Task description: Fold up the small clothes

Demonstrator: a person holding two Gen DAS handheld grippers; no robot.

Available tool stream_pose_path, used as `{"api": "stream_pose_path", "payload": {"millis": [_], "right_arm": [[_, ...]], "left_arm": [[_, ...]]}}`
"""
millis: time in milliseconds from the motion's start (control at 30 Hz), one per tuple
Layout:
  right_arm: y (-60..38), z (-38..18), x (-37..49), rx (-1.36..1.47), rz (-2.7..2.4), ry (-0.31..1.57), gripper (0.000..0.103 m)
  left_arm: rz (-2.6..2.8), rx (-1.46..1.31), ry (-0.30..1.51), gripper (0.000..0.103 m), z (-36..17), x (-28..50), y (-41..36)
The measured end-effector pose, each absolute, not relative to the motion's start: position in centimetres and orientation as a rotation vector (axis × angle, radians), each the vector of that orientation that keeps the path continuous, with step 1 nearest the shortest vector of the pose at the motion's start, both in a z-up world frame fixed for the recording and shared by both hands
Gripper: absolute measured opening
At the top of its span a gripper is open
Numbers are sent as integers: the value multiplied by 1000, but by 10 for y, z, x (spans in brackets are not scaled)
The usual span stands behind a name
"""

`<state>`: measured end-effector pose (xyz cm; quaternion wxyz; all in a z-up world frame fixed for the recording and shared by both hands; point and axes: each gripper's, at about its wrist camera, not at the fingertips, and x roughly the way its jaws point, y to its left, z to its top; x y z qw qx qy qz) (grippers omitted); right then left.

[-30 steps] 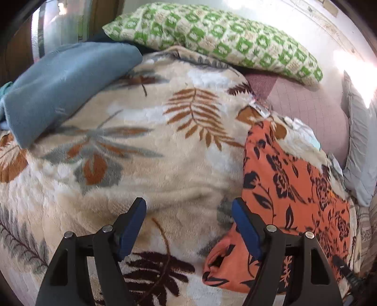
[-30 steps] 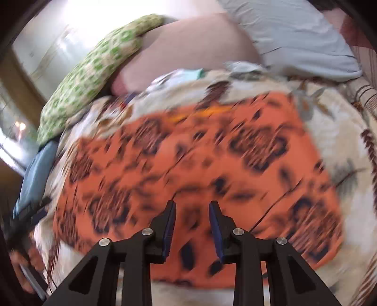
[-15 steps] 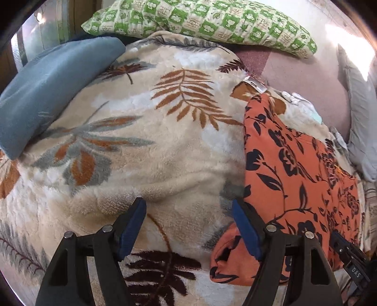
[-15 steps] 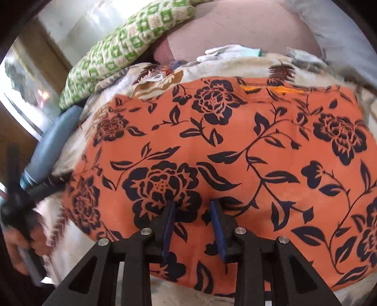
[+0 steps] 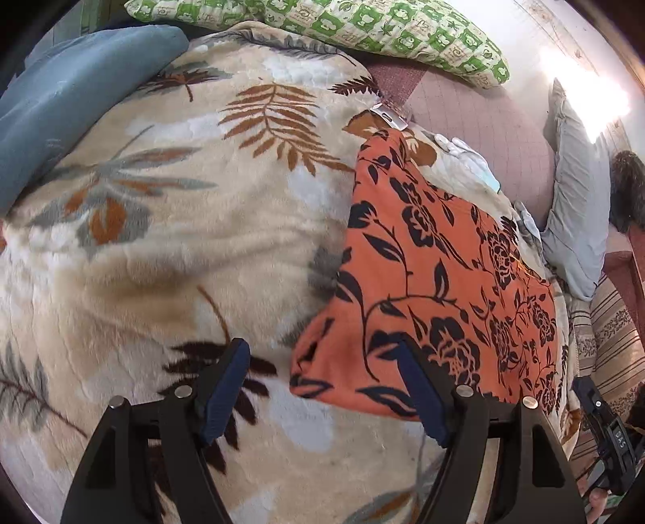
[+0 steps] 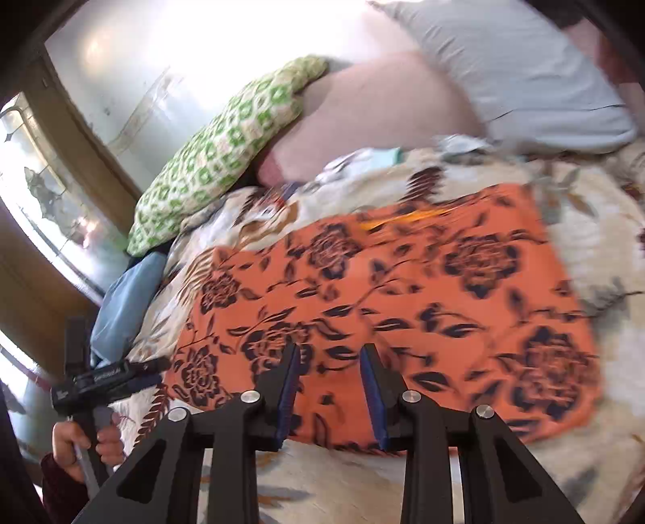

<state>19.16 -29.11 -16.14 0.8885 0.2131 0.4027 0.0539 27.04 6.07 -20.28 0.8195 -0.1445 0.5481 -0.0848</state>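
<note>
The orange floral garment [image 5: 435, 274] lay spread flat on the cream leaf-print blanket [image 5: 193, 242] that covered the bed, one long rectangle with its near corner just ahead of my left gripper [image 5: 322, 362]. I had that gripper spread wide above the blanket, its right pad over the garment's corner, its left pad over bare blanket, pinching nothing. My right gripper [image 6: 329, 362] hung over the garment's near edge with a narrow gap between its blue pads; no cloth sat between them that I could see, though that view was smeared by motion blur. In the same view a hand [image 6: 86, 443] gripped the handle of the left tool at the lower left, beside the blanket's edge. A green patterned pillow [image 5: 363, 28] rested at the far side of the bed, a blue folded cloth [image 5: 68, 92] lay along the blanket's left side, and a grey pillow [image 5: 580, 209] leaned at the right, well apart from the garment.
</note>
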Motion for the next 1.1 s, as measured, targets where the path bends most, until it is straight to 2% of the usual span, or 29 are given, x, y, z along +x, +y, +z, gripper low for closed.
{"api": "stream_pose_path", "payload": {"millis": [167, 333, 533, 700, 867, 1100], "right_arm": [[-307, -148, 154, 484, 84, 795, 35], [-305, -160, 145, 471, 93, 837, 35], [-286, -183, 161, 404, 101, 889, 35], [-273, -192, 176, 385, 131, 910, 35], [-261, -189, 176, 333, 145, 894, 35], [-282, -183, 177, 405, 130, 843, 35]], "left_arm": [[-108, -273, 1192, 76, -216, 268, 61], [-102, -286, 1216, 78, -222, 263, 60], [-112, -494, 1178, 78, -209, 227, 68], [-143, -683, 1236, 78, -234, 233, 67], [-139, -727, 1153, 78, -235, 247, 62], [-170, -781, 1060, 79, -241, 257, 48]]}}
